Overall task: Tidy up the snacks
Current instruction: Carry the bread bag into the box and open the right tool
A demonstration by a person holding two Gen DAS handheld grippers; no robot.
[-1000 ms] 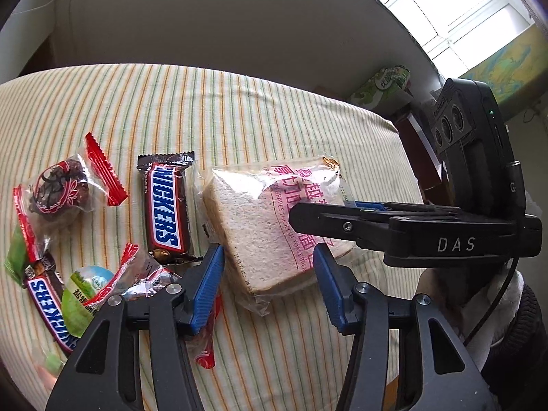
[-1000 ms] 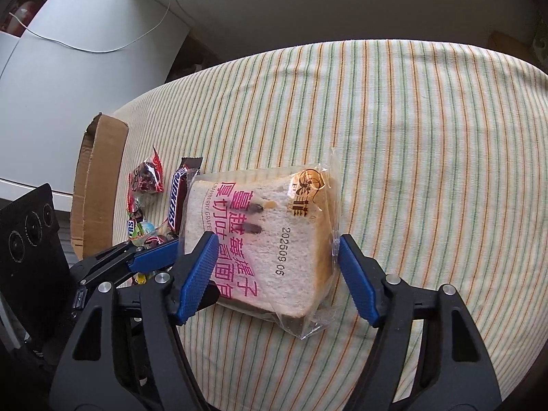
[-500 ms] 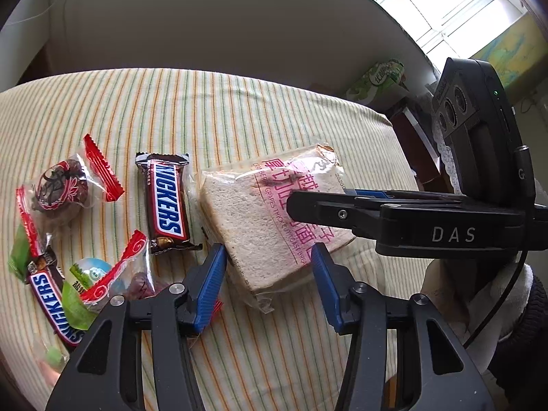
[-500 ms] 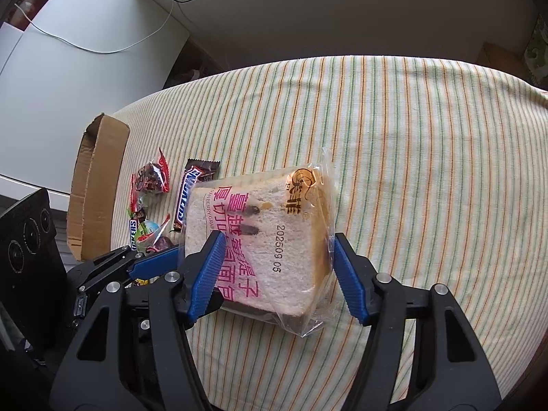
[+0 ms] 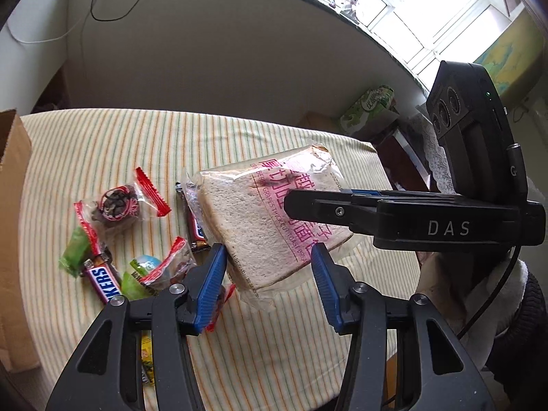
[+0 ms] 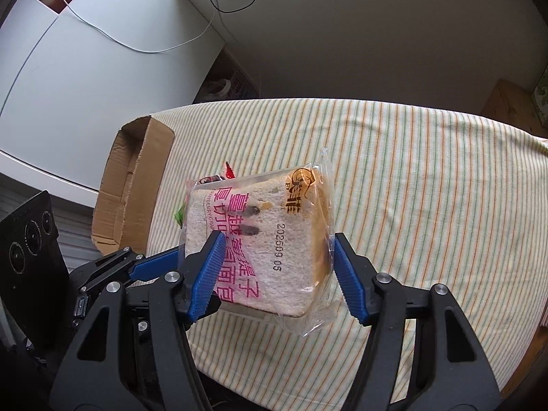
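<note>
- Centrally, a clear-wrapped slice of toast bread (image 6: 260,239) sits between the blue pads of the right gripper (image 6: 277,267); both pads press its sides and the packet is tilted, its far end higher than the near end.
- From the left wrist view, the same bread packet (image 5: 270,219) appears raised above the striped tablecloth (image 5: 102,150), with the right gripper's black arm (image 5: 411,219) crossing over it from the right.
- Left gripper (image 5: 270,274): fingers spread apart with nothing between them; the lower corner of the bread packet lies in the gap between the pads, and contact with either pad cannot be told.
- Snack cluster to the left of the bread on the cloth: a Snickers bar (image 5: 102,282) near the left finger, a second Snickers bar (image 5: 195,229) largely hidden behind the bread, a red-edged packet with a dark sweet (image 5: 116,209), a green wrapper (image 5: 73,251), and a second red-edged packet (image 5: 164,267) touching the left finger's tip region.
- A yellow wrapper (image 5: 147,352) shows partly beneath the left gripper's frame.
- Cardboard box (image 6: 133,178): open, lying at the far left edge of the table, well apart from the held bread; its wall also enters the left wrist view at the left border (image 5: 10,185).
</note>
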